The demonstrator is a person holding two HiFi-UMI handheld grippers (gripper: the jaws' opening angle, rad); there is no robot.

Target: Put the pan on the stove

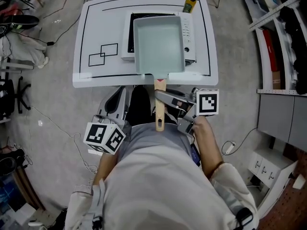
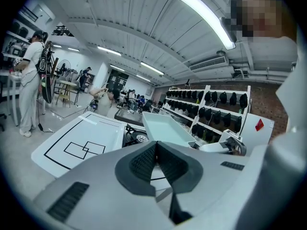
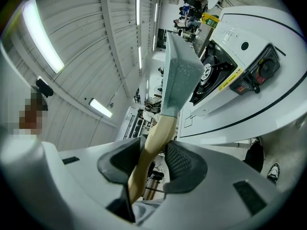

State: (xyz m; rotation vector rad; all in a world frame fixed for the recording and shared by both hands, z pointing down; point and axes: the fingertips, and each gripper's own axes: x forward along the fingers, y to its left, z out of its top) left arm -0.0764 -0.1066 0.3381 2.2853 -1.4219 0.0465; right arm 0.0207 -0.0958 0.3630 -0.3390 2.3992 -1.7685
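The right gripper (image 1: 163, 104) is clamped on the wooden handle (image 1: 159, 110) of the rectangular pan (image 1: 159, 44), partly open, with both dark pads pressed against the wood well back from the pan body. The pan is directly over the portable gas stove (image 1: 190, 32). It covers most of the stove's top, and the handle sticks out past the stove's near edge towards the person. From the left gripper's side the pan looks to be riding just above the burner (image 2: 136, 138) rather than resting on it, though I can't be sure of that. The left gripper (image 1: 117, 97) hangs off to the near left of the stove with its jaws closed on nothing.

The main risk I see is the long lever. With only the far end of the handle pinched, the pan could droop or twist between the pads as it comes down. It could then land crooked on the stove's supports or hang too far over its near edge. A push too far forward could knock the oil bottle (image 1: 190, 2) standing just behind the stove.
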